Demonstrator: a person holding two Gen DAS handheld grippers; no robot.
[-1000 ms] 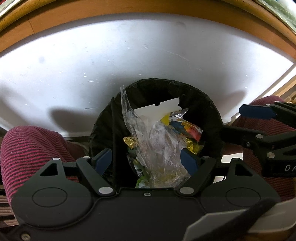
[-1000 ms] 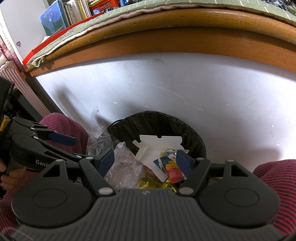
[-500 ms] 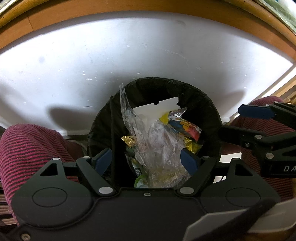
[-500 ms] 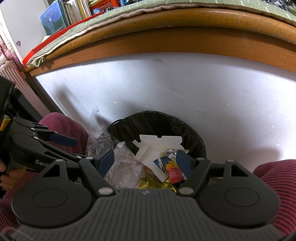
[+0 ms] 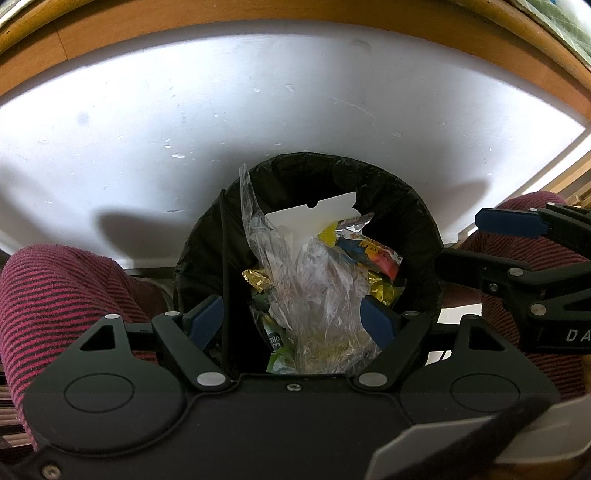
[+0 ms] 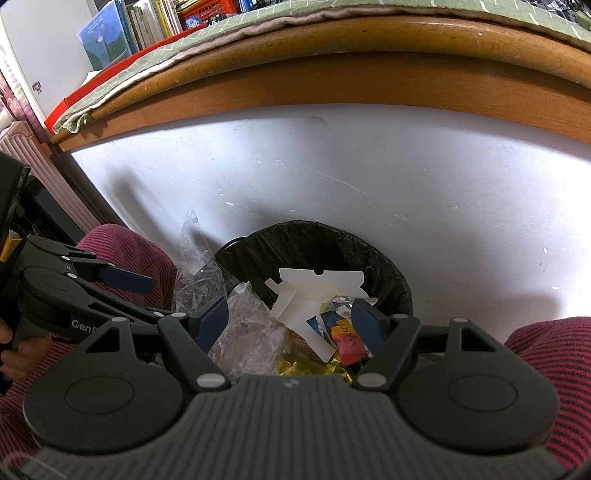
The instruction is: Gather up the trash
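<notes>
A bin lined with a black bag (image 5: 413,221) (image 6: 384,266) stands on the floor against a white panel. Inside lie a crumpled clear plastic bag (image 5: 314,284) (image 6: 251,336), a white card piece (image 5: 317,214) (image 6: 314,291), gold foil (image 5: 258,280) and a red and blue wrapper (image 5: 373,254) (image 6: 347,339). My left gripper (image 5: 291,317) hangs open just above the bin, the clear bag between its fingers without being pinched. My right gripper (image 6: 288,321) is open over the same bin, nothing clamped in it.
The white panel (image 6: 369,177) rises behind the bin under a wooden table edge (image 6: 332,70) with a green cloth. Knees in dark red striped fabric (image 5: 55,295) (image 6: 554,369) flank the bin. Books (image 6: 147,22) stand at the back left.
The left wrist view has drifted very slightly, with the bin a touch higher in it. Both grippers stay open and the trash lies as before.
</notes>
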